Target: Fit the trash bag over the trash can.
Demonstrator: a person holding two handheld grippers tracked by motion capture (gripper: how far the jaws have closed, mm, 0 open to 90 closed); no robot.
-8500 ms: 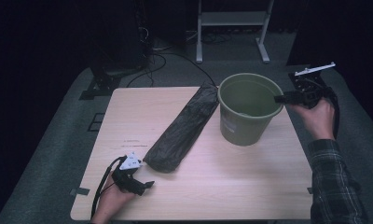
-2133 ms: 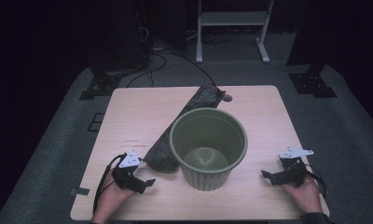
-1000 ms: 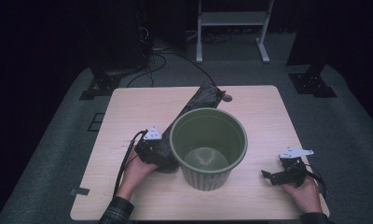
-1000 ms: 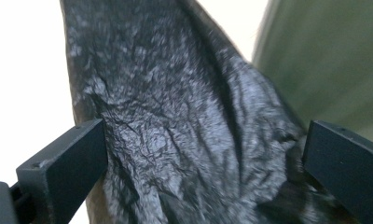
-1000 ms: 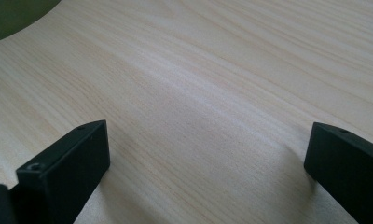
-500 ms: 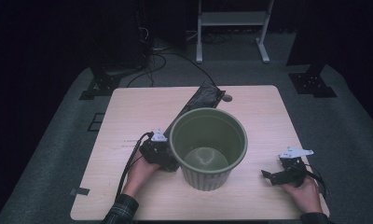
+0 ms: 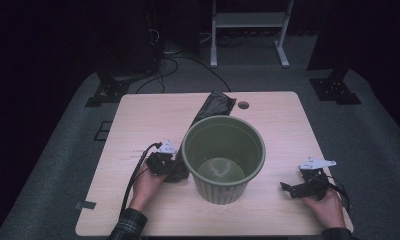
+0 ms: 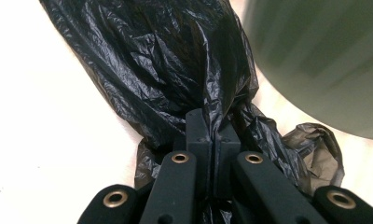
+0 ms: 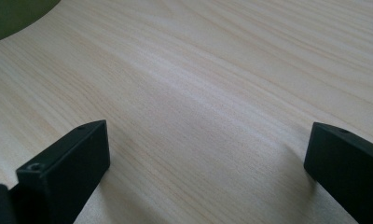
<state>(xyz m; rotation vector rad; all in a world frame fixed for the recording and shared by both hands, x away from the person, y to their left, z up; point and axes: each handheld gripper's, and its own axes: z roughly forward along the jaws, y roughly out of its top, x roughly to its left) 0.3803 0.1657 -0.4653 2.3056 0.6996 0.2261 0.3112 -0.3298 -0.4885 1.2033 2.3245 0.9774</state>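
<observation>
High view: left tool (image 7: 172, 167) clamped on the near end of the black plastic bag (image 7: 214, 106), jaws just closed on it, green bucket (image 7: 223, 156) touching on its right side; right tool (image 7: 294, 189) resting low on the tabletop (image 7: 138, 120), well apart from the bucket.

Left gripper view: jaws pinched together on crumpled bag (image 8: 166, 70), bucket (image 8: 324, 56) just beyond, to the right.

Right gripper view: jaws wide apart over bare tabletop (image 9: 212, 93).

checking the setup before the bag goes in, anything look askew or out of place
Nothing spilled or damaged. The green bin stands upright and empty. One oddity: the black bin bag still lies bunched on the table, partly hidden behind the bin, its near end pinched in the left gripper. The right gripper rests open.
</observation>
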